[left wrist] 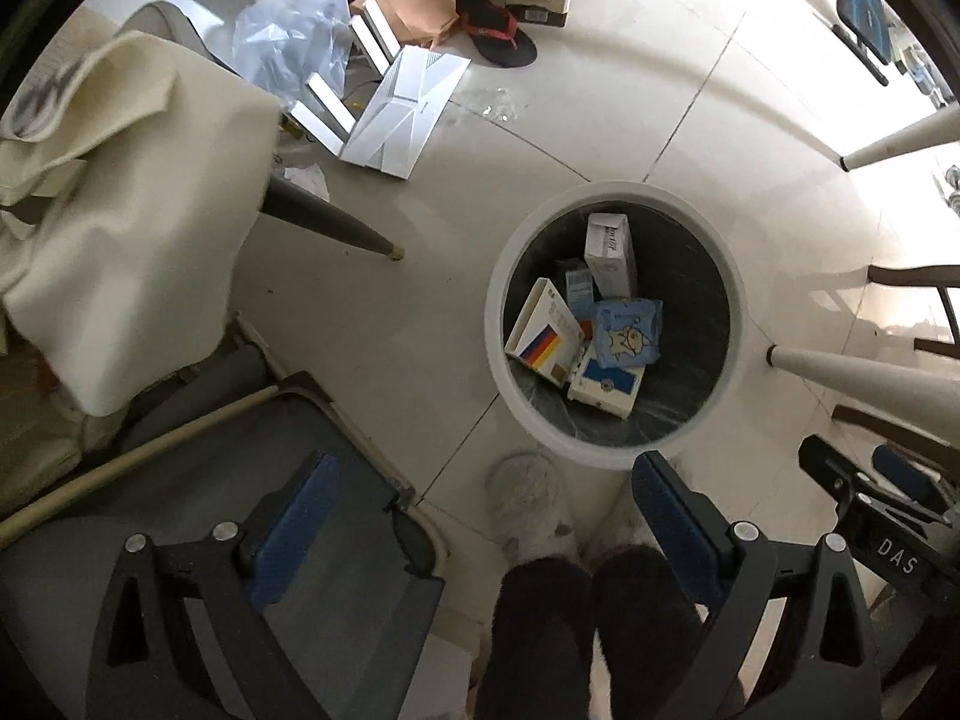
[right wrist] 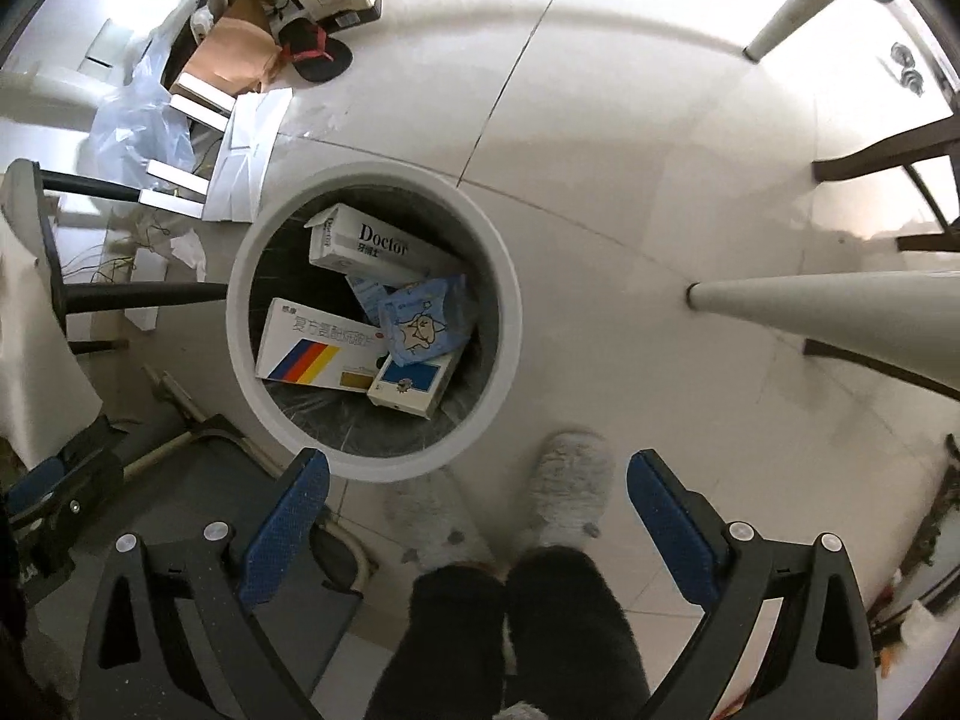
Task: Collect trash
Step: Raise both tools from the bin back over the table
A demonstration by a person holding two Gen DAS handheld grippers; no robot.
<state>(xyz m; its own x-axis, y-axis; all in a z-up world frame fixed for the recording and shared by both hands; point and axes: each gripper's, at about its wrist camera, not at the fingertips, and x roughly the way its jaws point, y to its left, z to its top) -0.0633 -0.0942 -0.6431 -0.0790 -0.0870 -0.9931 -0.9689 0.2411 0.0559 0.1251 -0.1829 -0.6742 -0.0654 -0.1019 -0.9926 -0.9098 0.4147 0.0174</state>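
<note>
A round white-rimmed trash bin (left wrist: 729, 294) stands on the floor; it also shows in the right wrist view (right wrist: 510, 300). Inside lie a striped medicine box (right wrist: 312, 351), a "Doctor" toothpaste box (right wrist: 372, 249), a blue cartoon packet (right wrist: 426, 324) and a blue-and-white box (right wrist: 408, 387). My left gripper (left wrist: 486, 492) is open and empty, held above the floor just in front of the bin. My right gripper (right wrist: 477, 492) is open and empty, above the bin's near rim. The right gripper also shows at the right edge of the left wrist view (left wrist: 888, 492).
The person's fluffy slippers (right wrist: 570, 486) stand by the bin. A grey chair seat (left wrist: 198, 468) and a cream cloth (left wrist: 132, 210) are at left. Flattened white cartons (left wrist: 408, 114), a clear plastic bag (left wrist: 294, 36), a brown bag (left wrist: 414, 0) and a sandal (left wrist: 498, 30) lie farther off. White table legs (right wrist: 828, 306) stand at right.
</note>
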